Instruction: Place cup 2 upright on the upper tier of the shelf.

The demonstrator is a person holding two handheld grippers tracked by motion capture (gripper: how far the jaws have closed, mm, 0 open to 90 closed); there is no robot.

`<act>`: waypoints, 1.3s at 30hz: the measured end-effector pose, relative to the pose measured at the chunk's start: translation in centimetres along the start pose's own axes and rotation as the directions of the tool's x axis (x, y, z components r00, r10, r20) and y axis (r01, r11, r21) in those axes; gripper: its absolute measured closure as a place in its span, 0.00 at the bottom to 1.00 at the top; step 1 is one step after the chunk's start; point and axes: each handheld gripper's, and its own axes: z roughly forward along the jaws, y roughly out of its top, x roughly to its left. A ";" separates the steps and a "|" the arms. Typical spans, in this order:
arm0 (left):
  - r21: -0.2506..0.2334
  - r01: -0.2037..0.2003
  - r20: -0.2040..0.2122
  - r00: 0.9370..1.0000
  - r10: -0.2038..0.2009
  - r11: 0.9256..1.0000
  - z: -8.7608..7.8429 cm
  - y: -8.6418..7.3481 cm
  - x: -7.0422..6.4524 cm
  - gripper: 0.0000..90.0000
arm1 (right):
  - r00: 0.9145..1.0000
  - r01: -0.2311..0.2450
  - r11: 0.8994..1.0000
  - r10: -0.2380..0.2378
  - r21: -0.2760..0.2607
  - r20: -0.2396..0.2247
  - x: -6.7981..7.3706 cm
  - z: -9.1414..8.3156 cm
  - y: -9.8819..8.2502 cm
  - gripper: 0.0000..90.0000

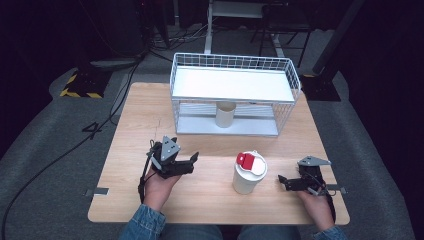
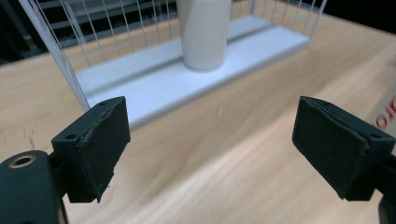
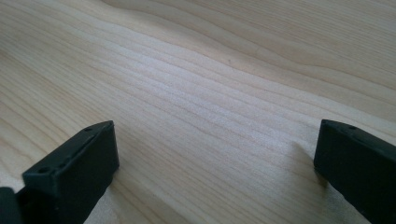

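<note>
In the left gripper view the top edge cuts off the white cup (image 2: 204,35), and the right edge clips a red-lettered object (image 2: 387,116) too cropped to identify.

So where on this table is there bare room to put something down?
Bare wood lies left of the wire rack, and between the left claw and the lidded cup. Tighter: between that cup and the right claw.

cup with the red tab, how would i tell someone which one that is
On the wooden table, look at the near half, between the two claws. The cup with the red tab stands in the open there; the other cup is lidless and sits inside the white wire rack.
</note>
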 end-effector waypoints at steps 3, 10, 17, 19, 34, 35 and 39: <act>0.014 0.020 0.020 1.000 -0.020 1.000 -0.4 -1.1 -0.1 0.12 | 1.000 0.001 1.000 -0.001 -0.005 -0.004 -0.2 -0.1 0.0 0.03; 0.059 0.034 0.020 0.999 -0.035 0.998 -1.1 -3.0 0.5 0.12 | 0.999 0.008 0.999 -0.009 -0.031 -0.037 -0.3 -0.8 0.0 0.03; 0.149 0.059 -0.035 0.998 -0.054 0.987 -1.4 -5.4 1.4 0.13 | 0.996 0.044 0.998 -0.047 -0.054 -0.070 0.2 -1.6 0.4 0.03; 0.164 0.065 -0.047 0.997 -0.058 0.984 -1.4 -5.8 1.7 0.13 | 0.995 0.034 0.997 -0.040 -0.065 -0.092 0.3 -2.0 0.6 0.03; 0.262 0.092 -0.069 0.995 -0.077 0.961 -1.0 -7.5 3.4 0.13 | 0.973 0.090 0.986 -0.117 -0.138 -0.200 2.6 -4.8 2.1 0.03; 0.265 0.102 -0.070 0.994 -0.087 0.959 -0.9 -7.6 3.4 0.13 | 0.969 0.099 0.985 -0.128 -0.141 -0.210 2.9 -4.9 2.3 0.03; 0.307 0.101 -0.067 0.994 -0.084 0.946 -0.6 -7.8 3.7 0.13 | 0.958 0.116 0.981 -0.151 -0.154 -0.245 3.8 -5.3 2.7 0.03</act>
